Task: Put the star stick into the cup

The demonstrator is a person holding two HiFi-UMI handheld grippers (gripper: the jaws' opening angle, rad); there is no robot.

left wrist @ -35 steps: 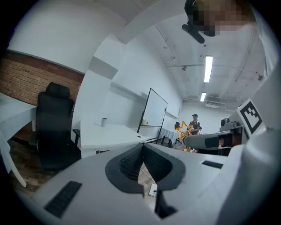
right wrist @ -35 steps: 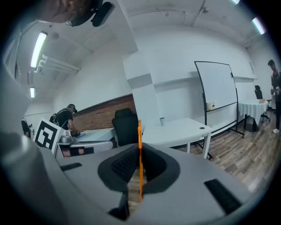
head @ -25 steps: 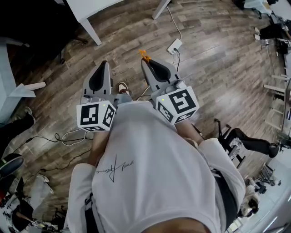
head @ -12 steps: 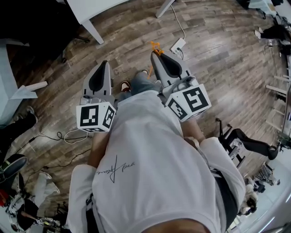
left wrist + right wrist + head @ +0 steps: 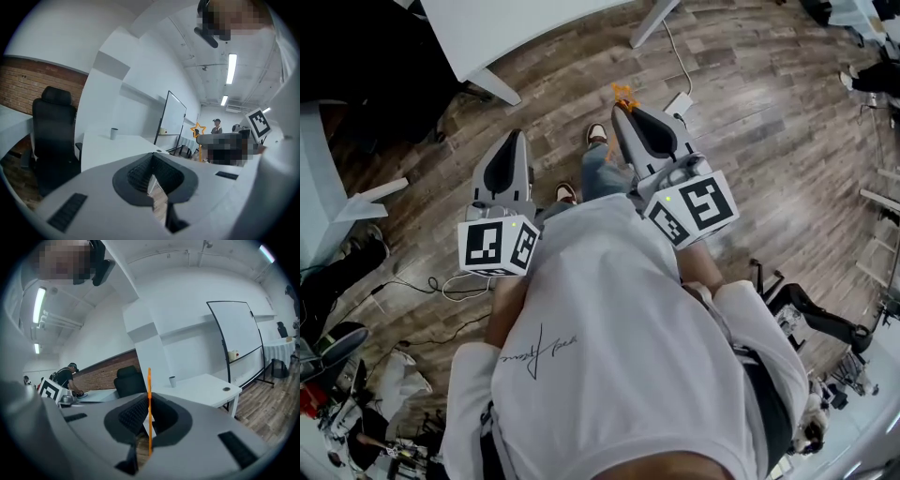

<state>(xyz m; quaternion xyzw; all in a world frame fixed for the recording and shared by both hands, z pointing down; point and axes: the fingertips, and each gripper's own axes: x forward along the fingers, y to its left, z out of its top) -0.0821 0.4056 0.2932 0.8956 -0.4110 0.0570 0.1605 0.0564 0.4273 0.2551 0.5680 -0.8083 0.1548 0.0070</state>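
My right gripper (image 5: 623,106) is shut on the orange star stick (image 5: 622,93), whose star pokes out past the jaw tips in the head view. In the right gripper view the stick (image 5: 149,414) stands edge-on between the shut jaws of the right gripper (image 5: 149,397). A small grey cup (image 5: 172,381) stands upright on a white table (image 5: 206,386) ahead, some distance off. The left gripper (image 5: 513,139) is held beside the right one, shut with nothing in it. The left gripper view shows the left gripper (image 5: 152,157), the cup (image 5: 114,133) and the star stick (image 5: 198,129) off to the right.
A black office chair (image 5: 54,136) stands left of the table, a whiteboard (image 5: 236,329) on a stand to its right. A power strip (image 5: 678,101) and cables lie on the wooden floor. Another person (image 5: 65,377) works at a far desk. A chair base (image 5: 802,302) sits at my right.
The person has stepped towards the white table, which now shows larger at the top of the head view. The right gripper with the stick has moved up and to the right.
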